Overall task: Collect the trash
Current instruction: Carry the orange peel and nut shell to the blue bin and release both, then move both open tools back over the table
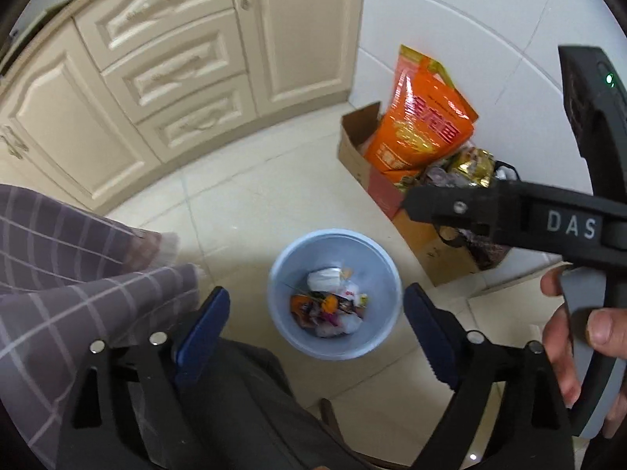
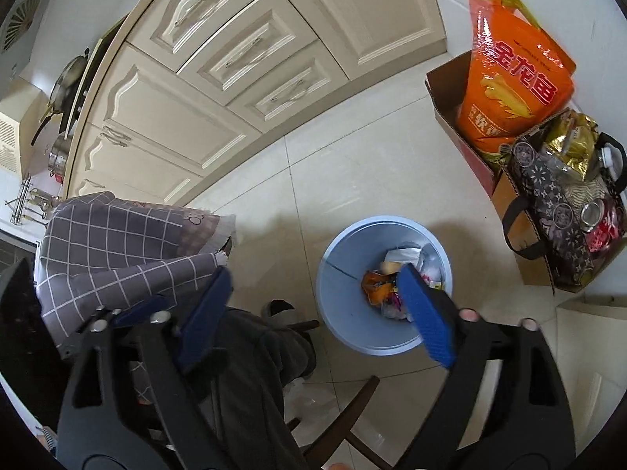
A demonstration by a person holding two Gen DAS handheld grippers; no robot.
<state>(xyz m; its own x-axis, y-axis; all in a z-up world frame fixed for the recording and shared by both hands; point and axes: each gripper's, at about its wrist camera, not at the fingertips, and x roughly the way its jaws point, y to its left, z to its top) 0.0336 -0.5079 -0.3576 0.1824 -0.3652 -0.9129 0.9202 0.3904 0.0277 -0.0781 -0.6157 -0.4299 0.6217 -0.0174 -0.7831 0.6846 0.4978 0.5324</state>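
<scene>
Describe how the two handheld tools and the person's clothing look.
Both tools are black plastic with blue ribbed finger pads and small silver round studs. The right tool, seen from the left wrist view, carries white letters "DAS", a green light and a grey trigger. The person wears a grey, white-checked garment and dark trousers.

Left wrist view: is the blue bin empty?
No, the blue bin holds crumpled white paper and colourful wrappers at its bottom.

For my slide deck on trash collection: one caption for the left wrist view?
Open left gripper above a blue bin holding wrappers, on tiled floor by cream cabinets.
</scene>
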